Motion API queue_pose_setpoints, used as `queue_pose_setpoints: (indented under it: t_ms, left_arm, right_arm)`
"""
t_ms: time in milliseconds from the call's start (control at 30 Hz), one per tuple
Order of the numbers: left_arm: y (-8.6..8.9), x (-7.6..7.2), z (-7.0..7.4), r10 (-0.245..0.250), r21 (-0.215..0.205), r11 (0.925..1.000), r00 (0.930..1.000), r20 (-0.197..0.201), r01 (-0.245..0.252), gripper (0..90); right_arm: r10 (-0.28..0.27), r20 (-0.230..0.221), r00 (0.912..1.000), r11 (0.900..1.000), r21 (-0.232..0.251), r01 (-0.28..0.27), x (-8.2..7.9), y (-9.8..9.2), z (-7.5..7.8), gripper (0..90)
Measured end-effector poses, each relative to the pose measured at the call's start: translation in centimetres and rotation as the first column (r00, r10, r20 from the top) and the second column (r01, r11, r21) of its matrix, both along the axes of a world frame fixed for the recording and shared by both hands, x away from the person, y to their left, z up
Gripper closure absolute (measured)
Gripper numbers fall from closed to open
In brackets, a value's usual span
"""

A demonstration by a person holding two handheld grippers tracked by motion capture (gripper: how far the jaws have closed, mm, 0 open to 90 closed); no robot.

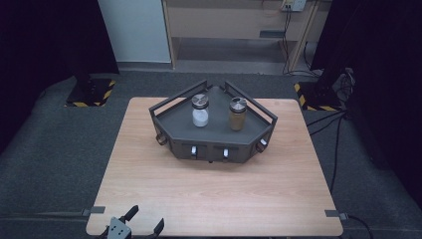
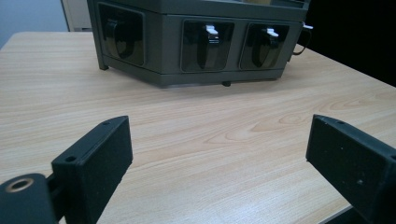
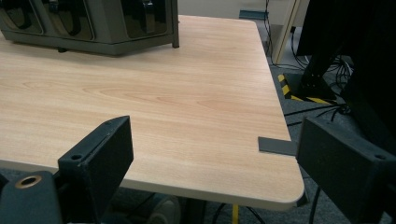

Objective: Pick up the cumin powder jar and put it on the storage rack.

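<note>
A dark grey angular rack [image 1: 214,142] stands at the back middle of the wooden table [image 1: 214,194]. On its top tray stand two jars with metal lids: one with white powder [image 1: 200,110] and one with brown powder [image 1: 237,114]. My left gripper [image 1: 145,220] is at the table's front left edge, open and holding nothing. In the left gripper view its jaws [image 2: 217,158] stand wide apart, facing the rack's front [image 2: 196,44]. In the right gripper view the right gripper [image 3: 212,163] is open over the table's near right corner, with the rack [image 3: 93,23] far off at upper left.
The rack's front panels hold small hooks or handles [image 1: 225,152]. Grey tape tabs [image 1: 337,214] mark the table's front corners. Beyond the table are a wooden shelf unit [image 1: 234,30], cables [image 1: 343,79] and yellow-black striped bases [image 1: 92,92] on the grey floor.
</note>
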State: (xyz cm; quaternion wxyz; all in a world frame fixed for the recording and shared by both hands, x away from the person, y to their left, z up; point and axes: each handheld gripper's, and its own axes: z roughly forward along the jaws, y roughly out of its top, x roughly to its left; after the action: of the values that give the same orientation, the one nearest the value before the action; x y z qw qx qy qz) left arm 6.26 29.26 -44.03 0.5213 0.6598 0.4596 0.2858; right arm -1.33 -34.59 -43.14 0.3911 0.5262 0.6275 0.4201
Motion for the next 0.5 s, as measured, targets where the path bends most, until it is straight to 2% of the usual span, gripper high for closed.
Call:
queue_pose_setpoints:
  t_ms: [67, 133, 333, 500]
  left_arm:
    - [-0.1, -0.1, 0.0, 0.003, 0.004, 1.0, 1.0, 0.004, -0.003, 6.1]
    - [0.0, -0.2, 0.1, 0.0, 0.011, 0.9999, 1.0, 0.0, 0.0, 6.1]
    - [0.1, -0.4, 0.1, -0.01, 0.016, 0.9998, 0.9999, 0.006, 0.01, 6.1]
    - [0.0, -0.6, 0.1, 0.011, 0.024, 0.9996, 0.9997, 0.023, -0.012, 6.1]
  right_arm:
    - [-0.018, 0.028, 0.9994, 1.0, 0.011, 0.017, -0.2, 0.2, 0.0, 11.3]
    - [-0.011, 0.032, 0.9994, 1.0, -0.009, 0.011, -0.3, 0.5, 0.0, 11.2]
    - [-0.001, -0.014, 0.9999, 0.997, -0.08, 0.0, 0.1, 1.2, -0.6, 10.8]
    - [-0.03, -0.014, 0.9995, 0.997, -0.071, 0.029, -0.1, 0.9, -0.9, 10.9]
